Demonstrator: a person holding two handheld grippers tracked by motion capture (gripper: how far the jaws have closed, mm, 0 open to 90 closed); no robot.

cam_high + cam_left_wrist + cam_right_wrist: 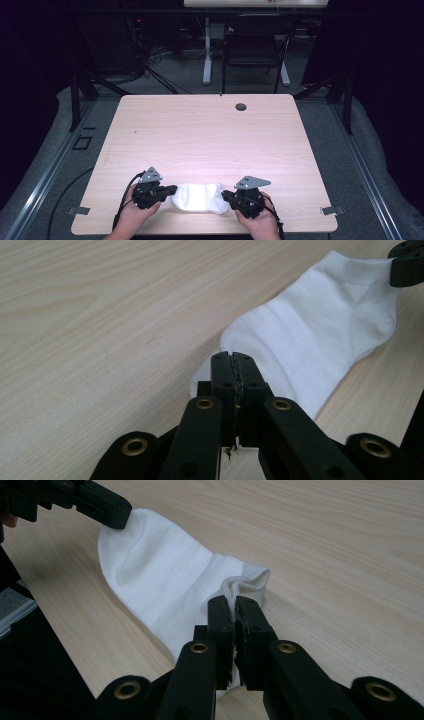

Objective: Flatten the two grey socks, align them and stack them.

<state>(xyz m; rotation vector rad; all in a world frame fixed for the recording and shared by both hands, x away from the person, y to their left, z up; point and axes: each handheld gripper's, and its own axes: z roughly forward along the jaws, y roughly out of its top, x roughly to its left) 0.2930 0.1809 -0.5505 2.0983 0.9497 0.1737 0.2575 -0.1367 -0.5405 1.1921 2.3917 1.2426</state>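
A white ankle sock [199, 197] lies flat near the front edge of the light wooden table [200, 135], stretched between both grippers. My left gripper [174, 190] is shut on the sock's toe end; in the left gripper view its jaws [233, 360] pinch the white fabric [320, 325]. My right gripper [224, 194] is shut on the cuff end; in the right gripper view the jaws [235, 605] clamp the bunched cuff of the sock [160, 575]. Each gripper view also shows the other gripper on the sock's far end: the right gripper [407, 265] and the left gripper [102, 507].
A round cable hole [241, 106] sits near the table's far edge. A dark chair [255, 45] and a white desk leg [206, 50] stand beyond the table. Metal clips [80, 210] mark the front corners. Bare tabletop stretches behind the sock.
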